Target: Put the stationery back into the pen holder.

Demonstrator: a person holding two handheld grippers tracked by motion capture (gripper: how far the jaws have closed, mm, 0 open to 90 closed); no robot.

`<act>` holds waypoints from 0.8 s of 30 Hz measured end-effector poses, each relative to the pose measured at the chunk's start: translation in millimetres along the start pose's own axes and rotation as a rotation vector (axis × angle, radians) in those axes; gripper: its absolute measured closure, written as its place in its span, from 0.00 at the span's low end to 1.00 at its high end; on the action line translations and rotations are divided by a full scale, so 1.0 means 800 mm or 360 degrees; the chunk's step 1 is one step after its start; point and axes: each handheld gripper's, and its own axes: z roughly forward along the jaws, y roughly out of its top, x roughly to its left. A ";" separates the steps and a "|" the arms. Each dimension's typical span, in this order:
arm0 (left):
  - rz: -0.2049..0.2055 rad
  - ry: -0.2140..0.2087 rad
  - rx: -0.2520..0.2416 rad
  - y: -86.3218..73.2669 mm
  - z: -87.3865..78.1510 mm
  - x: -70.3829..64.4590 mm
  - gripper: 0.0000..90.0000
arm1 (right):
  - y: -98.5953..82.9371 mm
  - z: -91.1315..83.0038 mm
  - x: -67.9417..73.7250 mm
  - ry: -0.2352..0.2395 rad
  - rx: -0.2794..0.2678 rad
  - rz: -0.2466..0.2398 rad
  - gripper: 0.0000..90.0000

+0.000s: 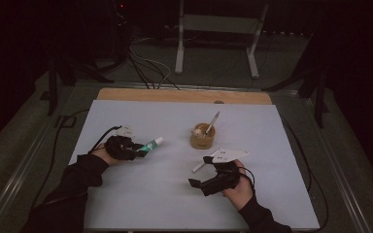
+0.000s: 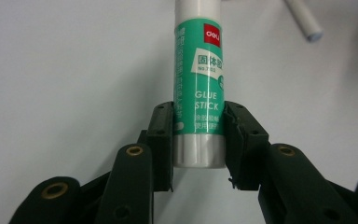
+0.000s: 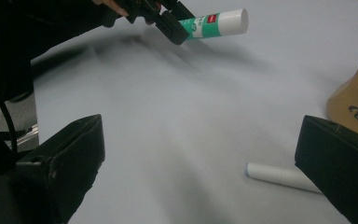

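1. Plainly, the left gripper has its fingers clenched on the lower end of the glue stick, one on each side of the tube near its base; gripping low leaves the white cap end free and pointing away from the hand.
2. In the high view the glue stick is at the left of the tabletop, angled toward the holder. The right gripper view suggests it is lifted clear of the surface, with its shadow lying beneath it.
3. The holder stands near the middle of the tabletop, upright, with a pen leaning out of it, so it is probably where loose items go.
4. The right gripper has its fingers spread wide and holds nothing; it sits low, aimed across the tabletop toward the left hand.
5. A white marker lies flat just beside the holder, between the right gripper's spread fingers in its own view, likely the next thing to collect.
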 end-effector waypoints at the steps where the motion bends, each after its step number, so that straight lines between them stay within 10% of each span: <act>1: -0.0019 -0.0010 -0.0028 0.001 -0.001 -0.004 0.74 | 0.000 0.000 0.000 0.0000 -0.0002 0.0001 0.01; 24: -0.0142 -0.0046 -0.0264 -0.007 -0.009 -0.045 0.74 | 0.000 0.000 -0.001 -0.0005 -0.0007 0.0010 0.01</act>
